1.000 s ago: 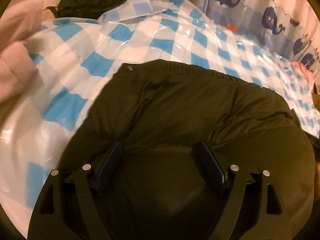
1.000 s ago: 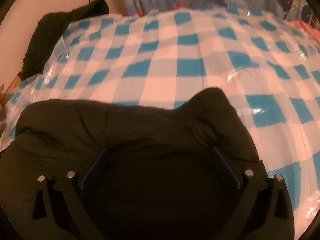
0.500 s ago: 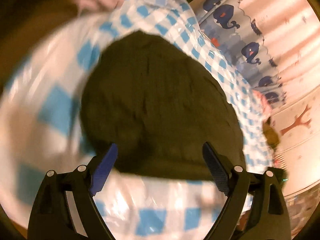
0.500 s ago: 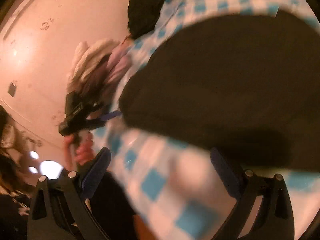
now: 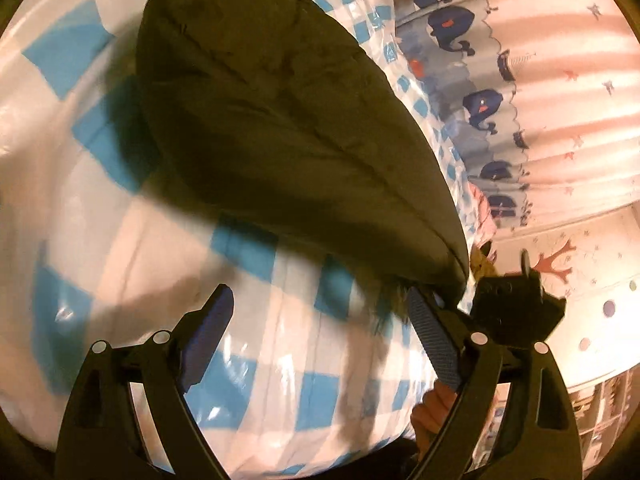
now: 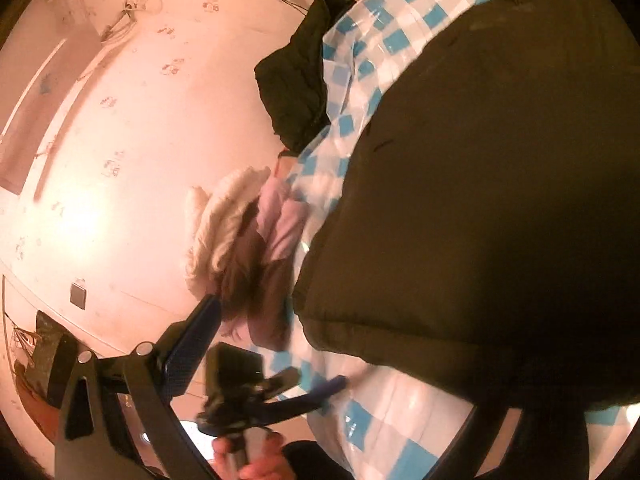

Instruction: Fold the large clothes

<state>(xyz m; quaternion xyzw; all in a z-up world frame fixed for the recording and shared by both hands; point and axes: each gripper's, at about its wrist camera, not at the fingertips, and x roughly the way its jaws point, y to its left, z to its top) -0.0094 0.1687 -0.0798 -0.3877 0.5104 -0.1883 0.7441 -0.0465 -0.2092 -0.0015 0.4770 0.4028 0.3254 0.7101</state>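
Left gripper fingers spread wide, just been opening, nothing between them, right gripper fingers spread wide and empty, dark green jacket lying folded just ahead on blue-checked plastic cover, whale-print curtain beyond.

Jacket: lies on the covered worktop, spread across its middle.
Second garment: hangs over the worktop's far edge, near the wall.
Clothes pile: left of the jacket, at the worktop's edge.
Curtain: behind the worktop, right of the jacket.
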